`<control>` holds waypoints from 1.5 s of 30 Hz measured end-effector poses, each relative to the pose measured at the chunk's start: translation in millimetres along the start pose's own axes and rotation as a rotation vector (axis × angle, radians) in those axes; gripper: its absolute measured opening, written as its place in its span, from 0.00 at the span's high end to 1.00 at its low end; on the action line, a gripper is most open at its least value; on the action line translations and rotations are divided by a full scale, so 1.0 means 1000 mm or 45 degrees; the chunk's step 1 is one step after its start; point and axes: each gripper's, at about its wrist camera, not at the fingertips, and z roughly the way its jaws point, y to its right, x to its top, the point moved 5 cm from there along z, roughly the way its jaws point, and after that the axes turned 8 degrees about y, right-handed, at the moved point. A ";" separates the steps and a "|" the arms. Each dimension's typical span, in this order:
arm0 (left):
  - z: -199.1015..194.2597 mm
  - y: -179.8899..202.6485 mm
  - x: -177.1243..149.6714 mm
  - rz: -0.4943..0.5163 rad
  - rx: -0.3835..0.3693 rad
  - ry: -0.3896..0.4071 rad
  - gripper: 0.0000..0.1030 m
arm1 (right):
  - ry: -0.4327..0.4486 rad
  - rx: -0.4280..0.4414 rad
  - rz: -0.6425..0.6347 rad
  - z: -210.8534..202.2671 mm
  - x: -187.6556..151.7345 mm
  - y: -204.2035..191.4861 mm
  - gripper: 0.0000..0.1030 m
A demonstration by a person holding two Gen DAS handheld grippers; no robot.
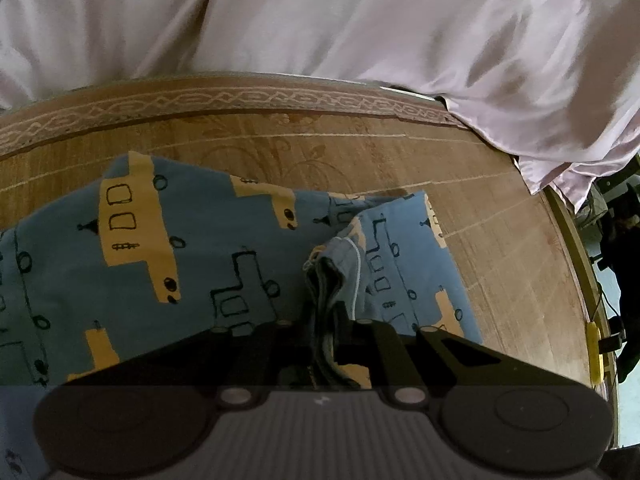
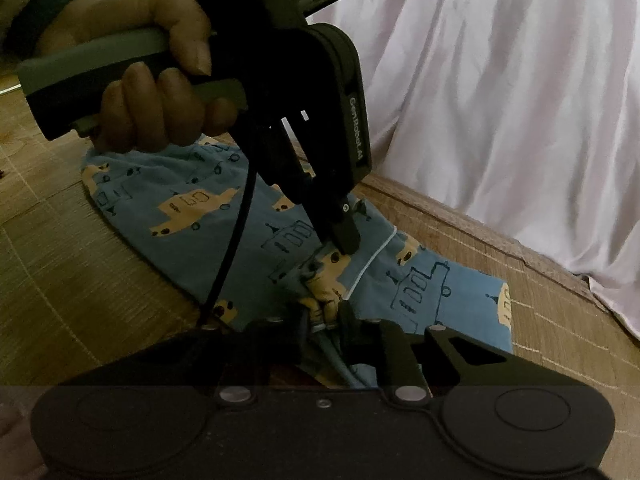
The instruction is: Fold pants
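- Left wrist view: we see the left gripper (image 1: 320, 340) at the lower centre of the frame, its two fingers drawn nearly together on a bunched, layered edge of the pants (image 1: 200, 248). The fabric, blue with yellow vehicle prints, spreads across the middle and left of the frame on the woven mat (image 1: 500, 260).
- Left wrist view: a pale curtain (image 1: 360, 20) fills the upper part of the frame, hanging to the mat's patterned border; it is well apart from the pants.
- Left wrist view: we judge that the pinched layers should be held together as one stack; a slip of the inner layers would skew the fold.
- Right wrist view: the right gripper (image 2: 324, 320) at the lower centre is likewise almost closed on a gathered seam of the pants (image 2: 180, 220), which lie from the centre left to the lower right of the frame.
- Right wrist view: the left gripper appears at the upper centre, held by a hand (image 2: 152, 80), its tips pressed into the cloth just above the right gripper's hold.
- Right wrist view: the two grips sit near one another, so we advise carrying both in step, keeping the edge taut and low over the mat, and aligning it with the opposite hem before release.
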 end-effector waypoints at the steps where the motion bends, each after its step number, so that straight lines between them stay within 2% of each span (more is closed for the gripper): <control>1: -0.001 0.000 0.001 -0.006 0.001 -0.002 0.92 | 0.001 0.005 -0.003 0.000 0.001 0.000 0.86; 6: -0.013 -0.002 0.004 -0.025 -0.017 -0.003 0.93 | 0.015 0.036 -0.026 -0.005 0.013 0.000 0.86; 13: -0.044 -0.023 0.005 -0.072 -0.016 0.022 0.93 | 0.073 0.128 -0.080 -0.009 0.040 -0.016 0.86; 19: -0.066 -0.043 0.002 -0.018 0.038 0.065 0.92 | 0.089 0.224 -0.100 0.003 0.055 -0.037 0.86; 27: -0.063 -0.074 -0.015 -0.022 0.145 0.008 0.92 | 0.000 0.351 -0.186 0.027 0.053 -0.068 0.86; 30: -0.057 -0.081 -0.021 -0.015 0.192 -0.030 0.86 | -0.030 0.356 -0.228 0.031 0.049 -0.073 0.78; 31: -0.057 -0.082 -0.021 -0.013 0.206 -0.031 0.82 | -0.016 0.347 -0.237 0.028 0.048 -0.071 0.72; 32: -0.057 -0.081 -0.022 -0.006 0.218 -0.025 0.79 | -0.004 0.339 -0.229 0.025 0.048 -0.067 0.60; 33: -0.059 -0.080 -0.021 0.012 0.245 -0.012 0.69 | 0.001 0.325 -0.205 0.021 0.048 -0.060 0.54; 34: -0.061 -0.078 -0.021 0.037 0.273 0.000 0.58 | 0.005 0.298 -0.175 0.018 0.046 -0.051 0.43; 37: -0.070 -0.074 -0.022 0.106 0.380 0.070 0.41 | 0.002 0.140 -0.116 0.011 0.040 -0.014 0.30; 40: -0.079 -0.065 -0.022 0.130 0.444 0.183 0.32 | -0.012 -0.118 -0.108 0.018 0.034 0.027 0.20; 42: -0.080 -0.057 -0.021 0.169 0.457 0.254 0.30 | 0.000 -0.165 -0.109 0.020 0.037 0.045 0.19; 45: -0.075 -0.045 -0.023 0.273 0.511 0.269 0.28 | 0.084 -0.191 -0.103 0.022 0.047 0.057 0.03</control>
